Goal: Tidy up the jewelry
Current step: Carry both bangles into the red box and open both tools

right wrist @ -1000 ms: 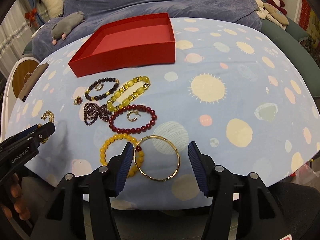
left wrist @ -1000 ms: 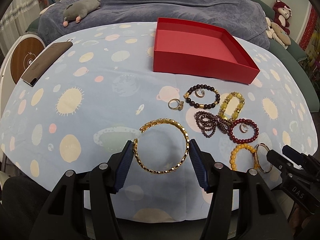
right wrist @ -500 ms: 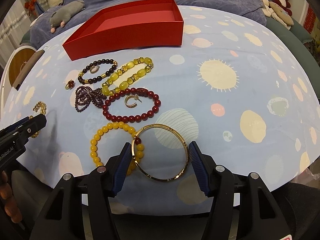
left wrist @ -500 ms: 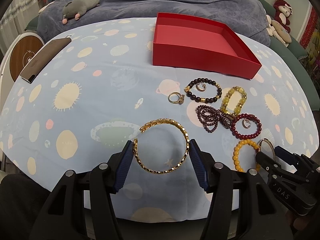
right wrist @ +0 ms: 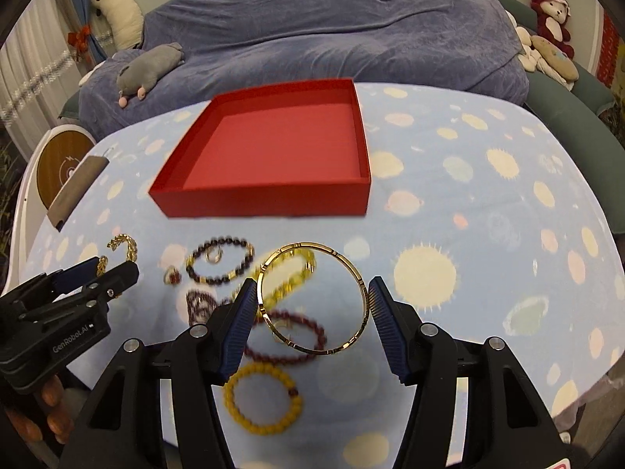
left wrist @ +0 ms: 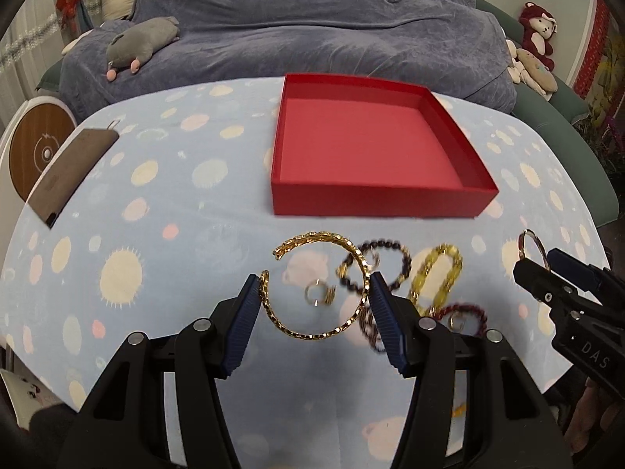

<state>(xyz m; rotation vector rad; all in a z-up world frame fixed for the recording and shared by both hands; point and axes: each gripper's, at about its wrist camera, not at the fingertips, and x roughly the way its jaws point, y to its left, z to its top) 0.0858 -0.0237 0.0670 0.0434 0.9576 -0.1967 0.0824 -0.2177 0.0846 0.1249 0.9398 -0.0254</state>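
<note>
My left gripper (left wrist: 315, 301) is shut on a gold chain bracelet (left wrist: 297, 332), an open hoop held lifted above the table. My right gripper (right wrist: 312, 308) is shut on a thin gold bangle (right wrist: 336, 258), also lifted. An empty red box (left wrist: 375, 203) stands ahead of both; in the right wrist view its front wall (right wrist: 258, 199) faces me. On the cloth below lie a dark bead bracelet (right wrist: 234, 242), a yellow bead bracelet (right wrist: 261, 426), a red bead bracelet (right wrist: 308, 328), a chunky yellow bracelet (left wrist: 437, 269) and a ring (left wrist: 320, 293).
The table has a blue cloth with sun and planet prints (right wrist: 468, 234). A brown pouch (left wrist: 70, 172) lies at the far left. A sofa with a blue-grey cover (left wrist: 312, 31) and plush toys stands behind. The other gripper shows at each view's side edge.
Both grippers have risen off the cloth with their bracelets and moved forward toward the red box, which now looks closer and seen from higher up.
</note>
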